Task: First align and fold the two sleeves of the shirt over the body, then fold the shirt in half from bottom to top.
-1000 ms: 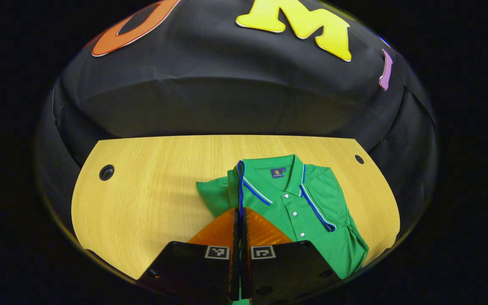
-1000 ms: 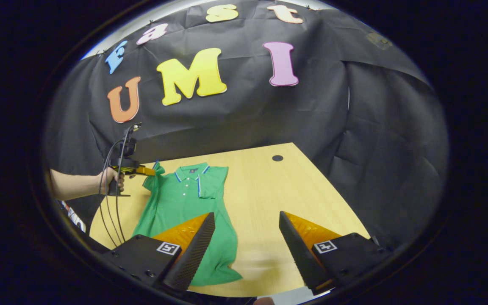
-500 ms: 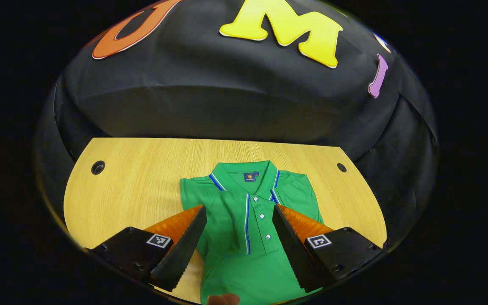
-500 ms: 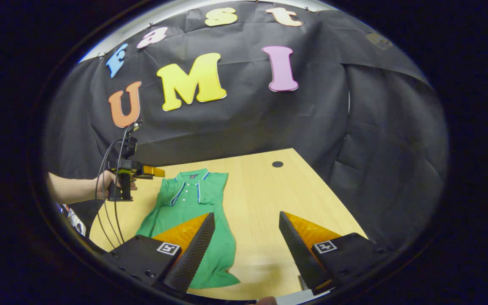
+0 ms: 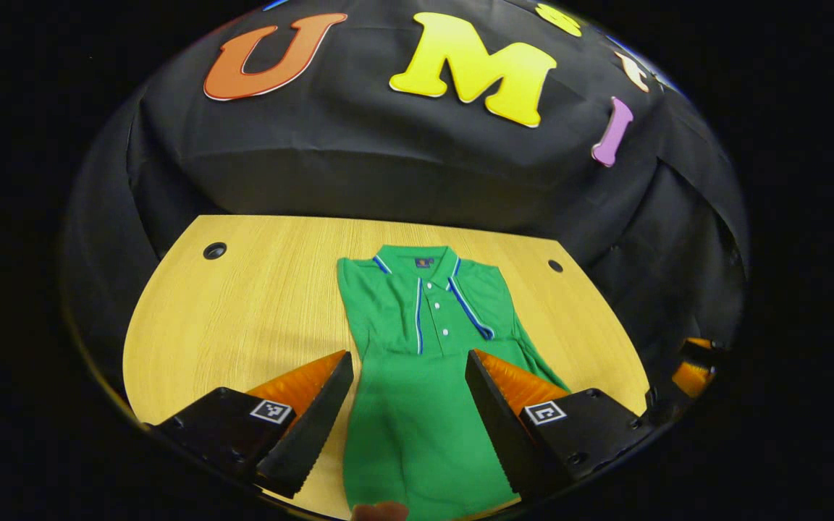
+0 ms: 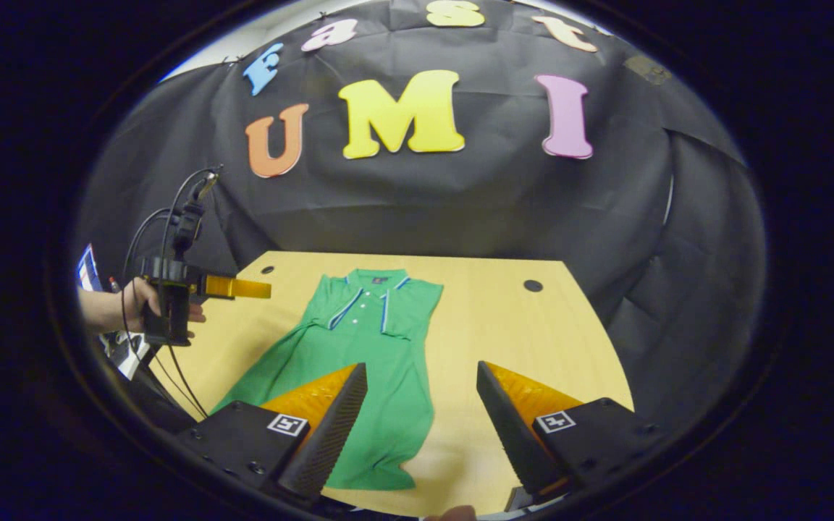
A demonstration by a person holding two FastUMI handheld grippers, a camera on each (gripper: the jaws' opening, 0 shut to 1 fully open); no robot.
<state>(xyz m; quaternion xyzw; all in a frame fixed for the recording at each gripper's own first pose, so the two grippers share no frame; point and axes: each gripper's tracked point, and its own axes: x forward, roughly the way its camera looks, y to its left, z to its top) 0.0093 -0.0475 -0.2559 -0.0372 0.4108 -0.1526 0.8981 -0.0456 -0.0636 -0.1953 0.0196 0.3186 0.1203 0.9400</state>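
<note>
black cloth hangs behind a pale wooden worktop (image 5: 243, 311) with a fine straight grain and small round cable holes near its far corners. on it lies the green polo shirt (image 5: 417, 376), flat, collar away from the person, both short sleeves already laid over the chest, so it makes a long narrow shape. the cloth looks like a thin, smooth knit: soft, light, with no stiffness, and probably a little slippery on the wood. the collar and the button strip, with blue and white lines, are thicker and should keep their form better.

the left gripper (image 5: 408, 405) hangs above the lower body of the shirt, jaws spread wide and holding nothing. the right gripper (image 6: 422, 412) is also released, above the right edge of the shirt. a hand (image 6: 124, 307) holds the left gripper at the side.

for the last fold i think the best hold is at the two bottom corners of the hem, pinching all layers, because a soft cloth taken in the middle will sag and wrinkle.
</note>
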